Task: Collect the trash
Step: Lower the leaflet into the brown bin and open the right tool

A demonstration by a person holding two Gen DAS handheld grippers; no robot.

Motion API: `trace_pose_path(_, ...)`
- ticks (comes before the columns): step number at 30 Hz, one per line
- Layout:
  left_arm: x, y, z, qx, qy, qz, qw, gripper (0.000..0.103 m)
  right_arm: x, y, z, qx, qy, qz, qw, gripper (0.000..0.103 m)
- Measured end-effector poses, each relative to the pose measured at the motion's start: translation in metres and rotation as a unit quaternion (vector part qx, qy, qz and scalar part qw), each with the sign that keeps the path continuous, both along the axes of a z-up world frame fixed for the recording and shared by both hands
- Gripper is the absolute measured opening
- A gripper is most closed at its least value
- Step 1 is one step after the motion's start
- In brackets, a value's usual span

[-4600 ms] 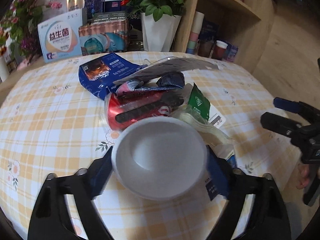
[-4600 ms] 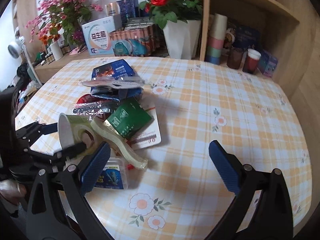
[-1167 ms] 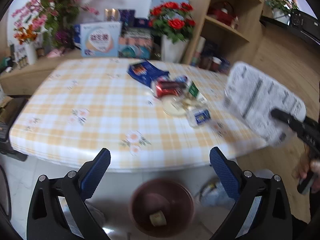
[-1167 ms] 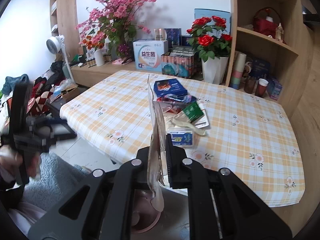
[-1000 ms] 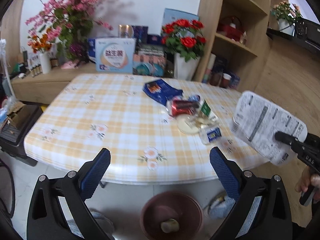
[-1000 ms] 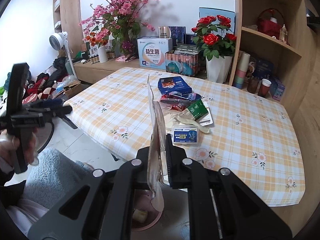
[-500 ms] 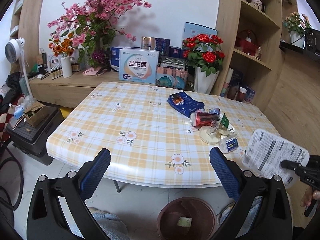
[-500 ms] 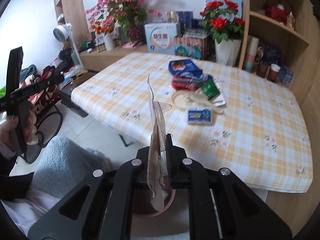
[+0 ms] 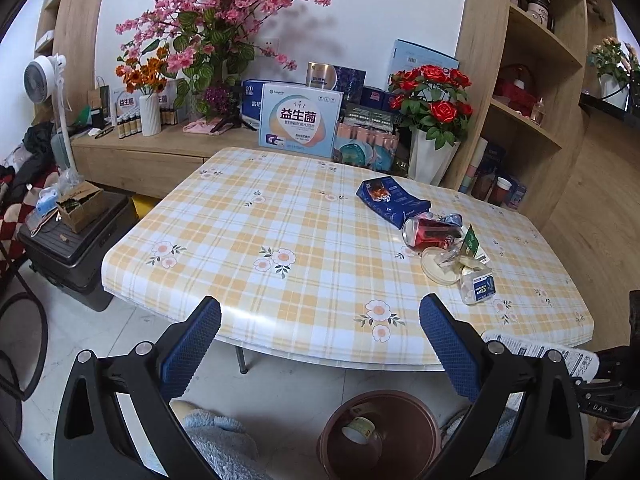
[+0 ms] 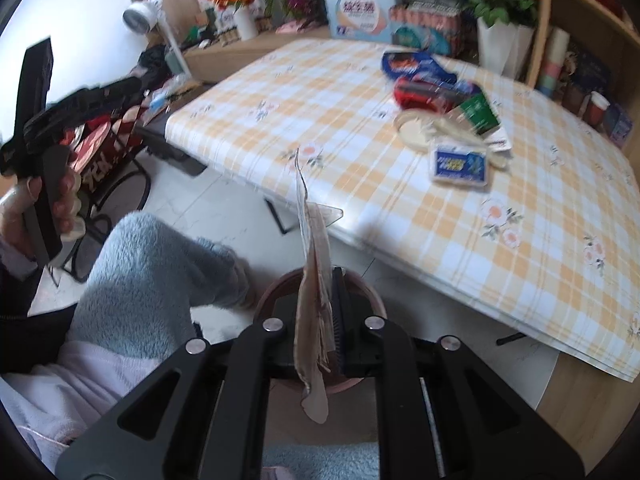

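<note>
The table (image 9: 280, 240) under its yellow-and-white checked cloth fills most of both views, backed by a wooden sideboard and shelving (image 9: 532, 92) crowded with pink blossom sprays (image 9: 224, 28), a white vase of red roses (image 9: 434, 120) and a large printed box (image 9: 300, 120). To the left on the floor sit a black case with a cardboard box (image 9: 80, 208) on top and a standing fan (image 9: 44, 80). A person's leg in pale blue fleece (image 10: 160, 264) lies beside the brown bin (image 9: 380, 436), which stands on the floor just past the table's near edge; a roll of tape (image 9: 358, 428) lies inside it. Nothing stands between the bin and the grippers above it. Still on the cloth, grouped toward the right, are a blue snack bag (image 9: 390, 200), a crushed red can (image 9: 430, 234), a round clear lid (image 9: 438, 270), a green sachet (image 9: 471, 238) and a small clear box with a blue label (image 9: 478, 288). The right gripper (image 10: 320, 308) is clenched on a flat plastic package (image 10: 314, 280), held edge-on and upright directly over the bin's rim; seen from the left wrist, its white printed backing (image 9: 540, 350) lies nearly level at the right, below the table edge. The left gripper (image 9: 320, 344) has its blue-padded jaws released wide with nothing between them, facing the table's near edge.
</note>
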State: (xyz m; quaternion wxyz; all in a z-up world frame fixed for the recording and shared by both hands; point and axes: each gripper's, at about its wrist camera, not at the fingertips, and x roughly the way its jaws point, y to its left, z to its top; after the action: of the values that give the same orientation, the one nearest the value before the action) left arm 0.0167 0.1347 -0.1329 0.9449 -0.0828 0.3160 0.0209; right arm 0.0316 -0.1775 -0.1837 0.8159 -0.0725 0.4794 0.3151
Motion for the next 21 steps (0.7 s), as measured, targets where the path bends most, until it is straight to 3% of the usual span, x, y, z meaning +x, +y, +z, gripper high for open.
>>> trace_pose_path(9, 0.005, 0.000, -0.009, -0.008, 0.010, -0.004, 0.9999, 0.097, 0.004, 0.020, -0.029, -0.014, 0.047, 0.030, 0.998, 0.015)
trace_pose_path(12, 0.006, 0.000, -0.011, -0.010, 0.014, -0.004, 0.9998, 0.097, 0.004, 0.025, -0.037, -0.004, 0.056, 0.033, 0.998, 0.049)
trace_pose_path(15, 0.005, 0.000, -0.013, -0.010, 0.016, -0.004, 0.9998, 0.097, 0.006, 0.029, -0.038, 0.000, 0.047, 0.028, 0.999, 0.064)
trace_pose_path(19, 0.005, 0.000, -0.015, -0.006, 0.016, -0.002, 0.9998, 0.097, 0.012, 0.017, -0.026, 0.011, 0.008, -0.012, 1.000, 0.095)
trace_pose_path(21, 0.005, 0.001, -0.016, -0.007, 0.017, -0.001, 0.9998, 0.097, 0.016, 0.005, -0.015, 0.019, -0.029, -0.044, 0.998, 0.097)
